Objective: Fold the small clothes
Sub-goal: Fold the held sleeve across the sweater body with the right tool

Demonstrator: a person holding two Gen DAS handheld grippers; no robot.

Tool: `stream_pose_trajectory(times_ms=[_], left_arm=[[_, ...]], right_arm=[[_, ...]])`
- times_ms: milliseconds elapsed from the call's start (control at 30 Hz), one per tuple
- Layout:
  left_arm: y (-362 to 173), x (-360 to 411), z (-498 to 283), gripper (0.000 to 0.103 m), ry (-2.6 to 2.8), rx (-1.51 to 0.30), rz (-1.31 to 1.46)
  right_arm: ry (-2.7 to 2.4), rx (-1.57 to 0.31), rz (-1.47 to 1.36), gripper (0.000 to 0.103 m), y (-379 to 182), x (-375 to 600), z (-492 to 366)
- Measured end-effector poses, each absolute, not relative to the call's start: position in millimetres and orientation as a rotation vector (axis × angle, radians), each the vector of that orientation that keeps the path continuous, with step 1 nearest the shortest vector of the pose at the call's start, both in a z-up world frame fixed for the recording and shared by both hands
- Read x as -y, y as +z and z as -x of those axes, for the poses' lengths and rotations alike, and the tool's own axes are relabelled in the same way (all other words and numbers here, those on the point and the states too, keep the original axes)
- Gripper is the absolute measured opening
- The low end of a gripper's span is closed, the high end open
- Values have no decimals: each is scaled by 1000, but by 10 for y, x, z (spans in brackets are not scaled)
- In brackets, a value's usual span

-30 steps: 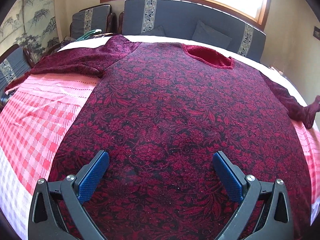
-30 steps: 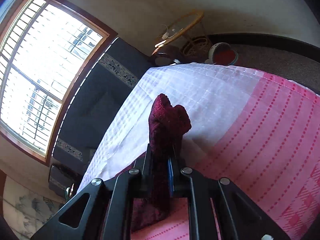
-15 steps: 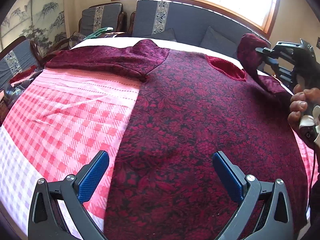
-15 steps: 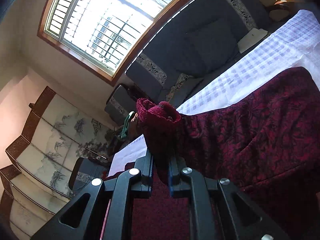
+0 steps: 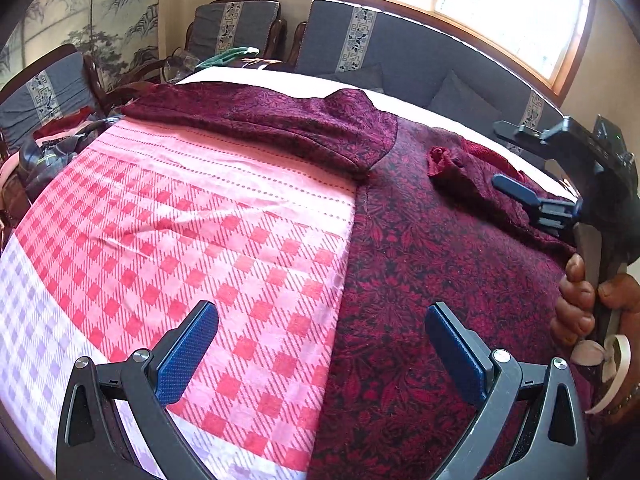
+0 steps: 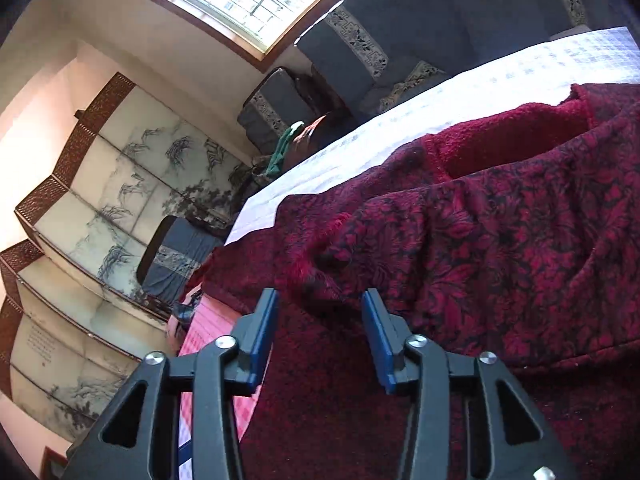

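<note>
A dark red floral sweater point(image 5: 432, 264) lies spread on the pink checked bedspread point(image 5: 192, 240). Its left sleeve point(image 5: 256, 128) stretches out to the left. Its right sleeve point(image 5: 468, 172) lies folded across the chest near the collar; it also shows in the right wrist view point(image 6: 460, 240). My left gripper point(image 5: 320, 344) is open and empty, above the sweater's left edge. My right gripper point(image 6: 320, 304) is open, its jaws either side of the sleeve cuff point(image 6: 316, 276), just behind it. The right gripper also shows at the right in the left wrist view point(image 5: 508, 156).
A grey sofa point(image 5: 420, 52) with cushions runs behind the bed under a window. Grey armchairs point(image 5: 236, 28) stand at the back left with a green cloth point(image 5: 228, 56). A painted folding screen point(image 6: 104, 216) stands on the left. Clothes point(image 5: 48, 144) lie piled beside the bed's left edge.
My right gripper carried the right sleeve from the bed's right side across the sweater's chest, then opened and let it go. My left gripper shifted left.
</note>
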State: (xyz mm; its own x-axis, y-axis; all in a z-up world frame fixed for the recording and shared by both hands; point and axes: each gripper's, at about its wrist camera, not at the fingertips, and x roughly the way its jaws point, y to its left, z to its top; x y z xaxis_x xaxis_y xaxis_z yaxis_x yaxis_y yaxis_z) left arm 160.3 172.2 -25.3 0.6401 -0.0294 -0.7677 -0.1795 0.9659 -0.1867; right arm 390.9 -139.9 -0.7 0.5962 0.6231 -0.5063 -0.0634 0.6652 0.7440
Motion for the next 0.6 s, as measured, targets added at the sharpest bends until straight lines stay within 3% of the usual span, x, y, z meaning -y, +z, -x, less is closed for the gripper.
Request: stream_pose_trajectory(times_ms=[167, 400, 467, 500, 533, 600], left_arm=[[-26, -2232, -1863, 102, -16, -836, 388], [68, -3016, -2635, 102, 16, -806, 429], [-61, -3267, -2895, 91, 19, -835, 510], [-142, -3392, -3019, 75, 18, -858, 554], [-255, -3496, -3165, 65, 27, -908, 582], [-507, -3706, -3377, 57, 55, -998, 674]], right_arm=[[539, -781, -786, 74, 180, 1550, -3625], [463, -829, -720, 74, 122, 1831, -2912], [440, -845, -675, 74, 74, 1866, -2766], [430, -850, -656, 74, 49, 1879, -2714], [424, -850, -646, 74, 24, 1895, -2668], [422, -858, -652, 74, -71, 1924, -2594]])
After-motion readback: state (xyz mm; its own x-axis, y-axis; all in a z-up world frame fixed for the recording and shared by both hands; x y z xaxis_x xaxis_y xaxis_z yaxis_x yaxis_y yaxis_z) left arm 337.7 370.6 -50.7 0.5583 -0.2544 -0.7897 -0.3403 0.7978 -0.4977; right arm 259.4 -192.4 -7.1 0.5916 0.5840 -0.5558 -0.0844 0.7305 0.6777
